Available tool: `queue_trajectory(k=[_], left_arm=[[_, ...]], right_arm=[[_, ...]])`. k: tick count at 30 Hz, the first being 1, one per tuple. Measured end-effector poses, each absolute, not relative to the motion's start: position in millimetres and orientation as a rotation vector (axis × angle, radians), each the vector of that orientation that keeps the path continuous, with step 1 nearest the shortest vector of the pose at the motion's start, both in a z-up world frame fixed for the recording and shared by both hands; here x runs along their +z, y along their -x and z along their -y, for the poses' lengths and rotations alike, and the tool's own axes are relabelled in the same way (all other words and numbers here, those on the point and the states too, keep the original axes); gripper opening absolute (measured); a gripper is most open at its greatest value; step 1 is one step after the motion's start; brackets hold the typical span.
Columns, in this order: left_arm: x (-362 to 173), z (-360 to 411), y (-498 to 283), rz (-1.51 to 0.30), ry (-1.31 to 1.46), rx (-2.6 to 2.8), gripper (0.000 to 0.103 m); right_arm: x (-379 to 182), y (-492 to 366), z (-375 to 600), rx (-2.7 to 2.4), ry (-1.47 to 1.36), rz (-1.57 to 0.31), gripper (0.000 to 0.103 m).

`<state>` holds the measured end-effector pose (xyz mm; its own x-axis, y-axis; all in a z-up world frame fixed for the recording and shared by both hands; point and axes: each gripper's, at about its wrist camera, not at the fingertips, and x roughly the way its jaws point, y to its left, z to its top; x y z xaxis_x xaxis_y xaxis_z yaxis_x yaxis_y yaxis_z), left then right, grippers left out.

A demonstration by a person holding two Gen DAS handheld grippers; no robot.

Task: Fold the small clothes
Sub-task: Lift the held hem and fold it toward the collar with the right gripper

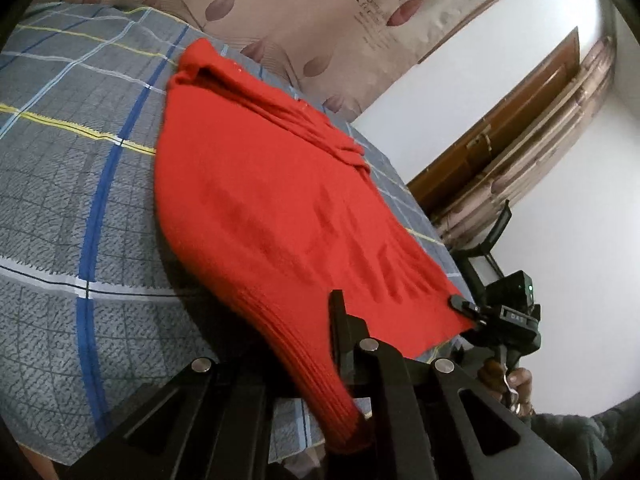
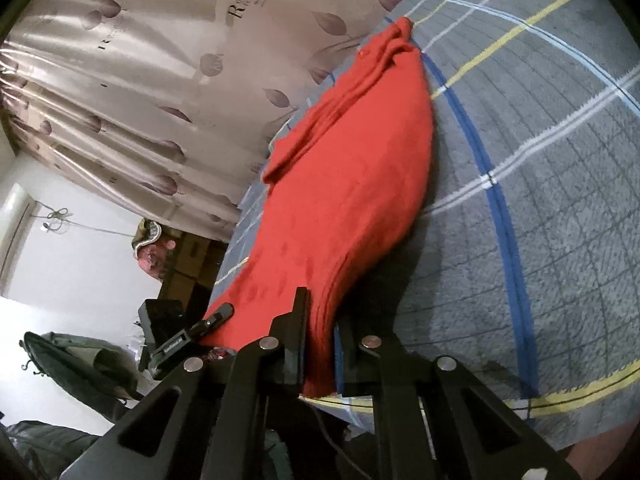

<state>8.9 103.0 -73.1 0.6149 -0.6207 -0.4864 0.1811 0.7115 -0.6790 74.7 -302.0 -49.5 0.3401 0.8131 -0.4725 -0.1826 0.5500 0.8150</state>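
Note:
A red knitted garment lies stretched over a grey plaid bedspread; its far end is bunched in folds. My left gripper is shut on one near corner of the garment's ribbed hem and lifts it off the bed. My right gripper is shut on the other near corner of the garment. Each gripper shows in the other's view: the right gripper at the hem's right corner, the left gripper at the hem's left corner. The near edge is held taut between them.
The bedspread reaches out on both sides of the garment. A pinkish leaf-print curtain hangs behind the bed, and a wooden door stands by a white wall. Clutter and boxes stand beyond the bed's far side.

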Motion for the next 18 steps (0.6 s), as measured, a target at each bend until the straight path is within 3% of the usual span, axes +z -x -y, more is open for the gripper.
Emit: queue_trajectory(k=[18], left_arm=[[-35.1, -106.7, -26.5, -0.69, 0.59, -0.469, 0.006]], right_arm=[[-5.6, -99.7, 298.8, 0.774, -0.744, -0.924, 0.01]])
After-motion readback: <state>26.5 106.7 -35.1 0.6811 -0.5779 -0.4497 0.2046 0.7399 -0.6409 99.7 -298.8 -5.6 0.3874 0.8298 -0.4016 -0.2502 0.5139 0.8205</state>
